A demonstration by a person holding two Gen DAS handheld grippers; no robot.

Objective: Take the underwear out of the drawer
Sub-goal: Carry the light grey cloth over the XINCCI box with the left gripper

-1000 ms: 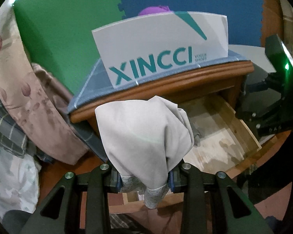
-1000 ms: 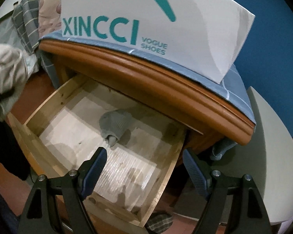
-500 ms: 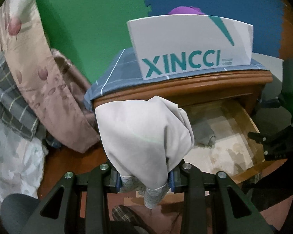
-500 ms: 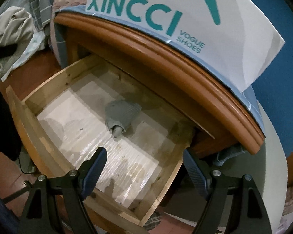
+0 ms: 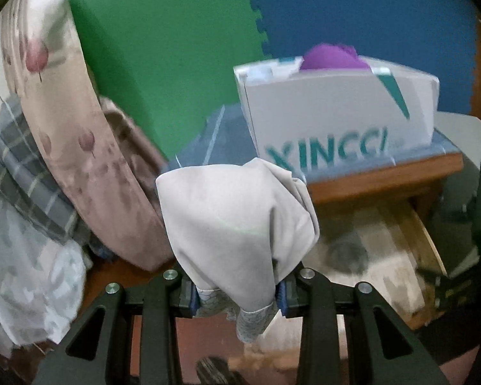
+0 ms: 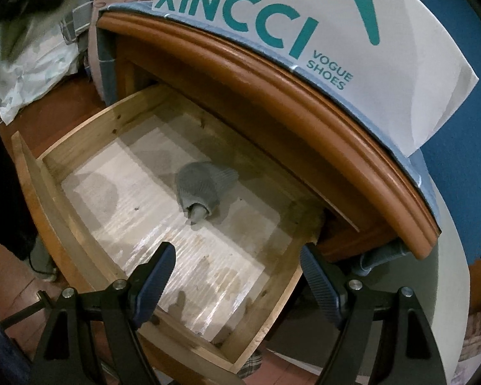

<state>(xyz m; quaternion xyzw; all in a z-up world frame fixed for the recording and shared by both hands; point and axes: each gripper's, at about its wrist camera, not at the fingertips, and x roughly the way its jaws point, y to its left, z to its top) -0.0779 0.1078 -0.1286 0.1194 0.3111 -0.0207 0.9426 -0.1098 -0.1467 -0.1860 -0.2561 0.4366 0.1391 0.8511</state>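
Green and blue foam mats back a wooden nightstand [image 6: 304,102] w/ a white shoe box [image 5: 336,109] on top. Left gripper [image 5: 237,295]: jaws clamped on beige underwear [image 5: 237,221], held up clear of the drawer [image 6: 64,224], which is pulled open. Right gripper [image 6: 237,276]: jaws wide apart, nothing between, over the drawer front. Grey sock bundle [image 6: 202,189] lies on drawer floor.

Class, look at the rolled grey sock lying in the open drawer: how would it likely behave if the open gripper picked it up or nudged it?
The grey sock looks soft and knitted, so it would probably squash between the pads. Being rolled into a rounded bundle, it might roll or slide on the smooth drawer liner. Its loose end may unroll when lifted.
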